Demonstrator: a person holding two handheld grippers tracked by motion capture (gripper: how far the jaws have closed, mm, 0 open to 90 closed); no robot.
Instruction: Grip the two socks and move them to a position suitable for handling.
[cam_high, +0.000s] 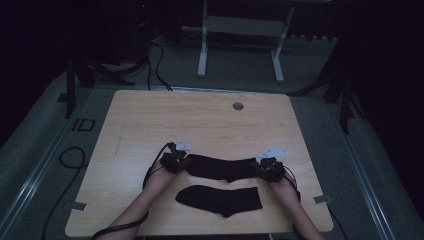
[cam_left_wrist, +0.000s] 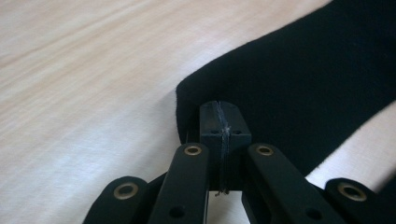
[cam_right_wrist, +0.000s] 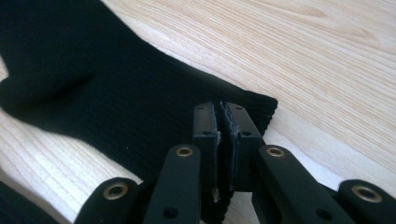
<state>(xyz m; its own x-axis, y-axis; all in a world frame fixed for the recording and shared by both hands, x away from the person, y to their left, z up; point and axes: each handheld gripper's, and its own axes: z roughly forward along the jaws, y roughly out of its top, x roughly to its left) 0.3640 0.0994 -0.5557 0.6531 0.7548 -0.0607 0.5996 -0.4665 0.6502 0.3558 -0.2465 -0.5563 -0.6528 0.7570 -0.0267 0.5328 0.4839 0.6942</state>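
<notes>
Two black socks on a wooden table (cam_high: 150, 120). The far sock (cam_high: 222, 167) lies flat with its long axis running 9 to 3 o'clock across the high view, stretched between the two grippers; the near sock (cam_high: 220, 199) lies parallel to it, toward 6 o'clock, apart from it and untouched. Left gripper (cam_high: 176, 162) sits at the far sock's 9 o'clock end, right gripper (cam_high: 270, 169) at its 3 o'clock end, so each hand is on its own end and neither is nearer the middle. In the left gripper view the left gripper (cam_left_wrist: 221, 126) has its jaws together, pinched at the rounded edge of the far sock (cam_left_wrist: 303, 84); cloth appears caught between the pads, though black on black makes the seam hard to read. In the right gripper view the right gripper (cam_right_wrist: 225, 122) is likewise clamped, its pads nipping the ribbed cuff edge of the far sock (cam_right_wrist: 116, 102), the fabric running away toward 10 o'clock. Judgement: with both ends held and the sock taut along the 9–3 line, the coming move turns on that axis: a lift and carry toward 6 o'clock would lay it over the near sock, provided both hands travel together and keep the axis parallel.
</notes>
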